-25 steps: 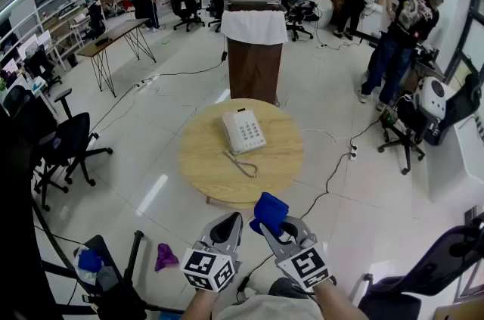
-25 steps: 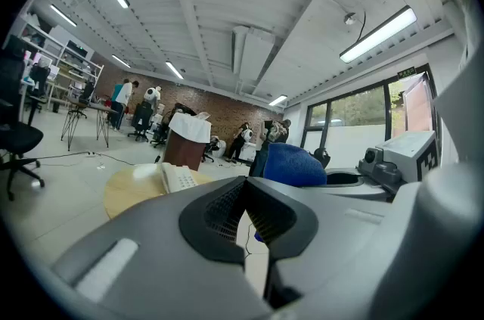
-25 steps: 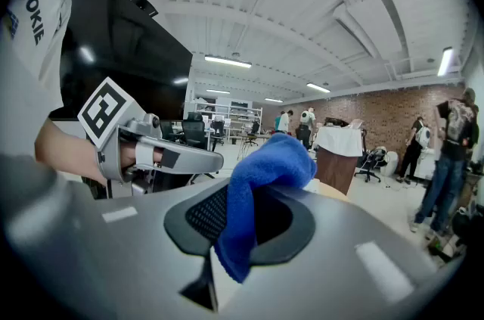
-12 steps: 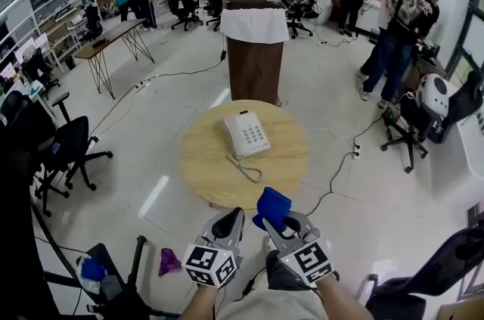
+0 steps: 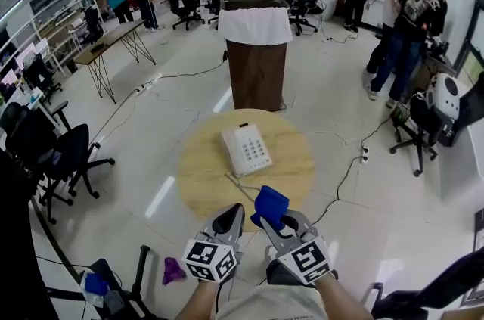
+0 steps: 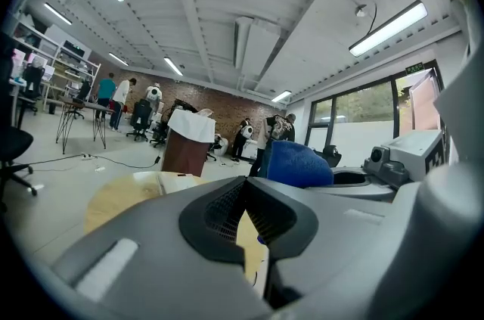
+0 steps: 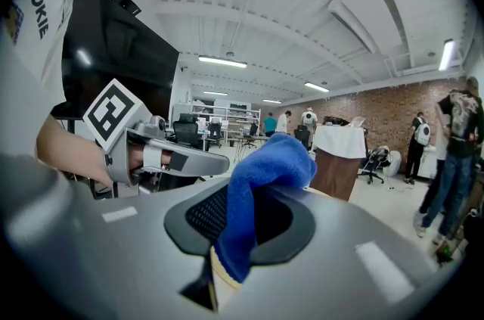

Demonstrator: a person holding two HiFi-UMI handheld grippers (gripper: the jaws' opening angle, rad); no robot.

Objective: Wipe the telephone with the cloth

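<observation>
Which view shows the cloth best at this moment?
The right gripper view: the blue cloth fills the centre, clamped between the jaws of the right gripper. The head view shows it small, bunched at that gripper's tip. The left gripper view catches only its rounded top, off to the right.

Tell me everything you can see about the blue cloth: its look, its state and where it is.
The cloth is blue, soft and fluffy-looking, bunched into a rounded wad. The right gripper is shut on its lower part, and the bulk sticks out past the jaw tips. It is held in the air, seen at the near edge of the round wooden table, apart from the telephone. Nothing else touches it.
</observation>
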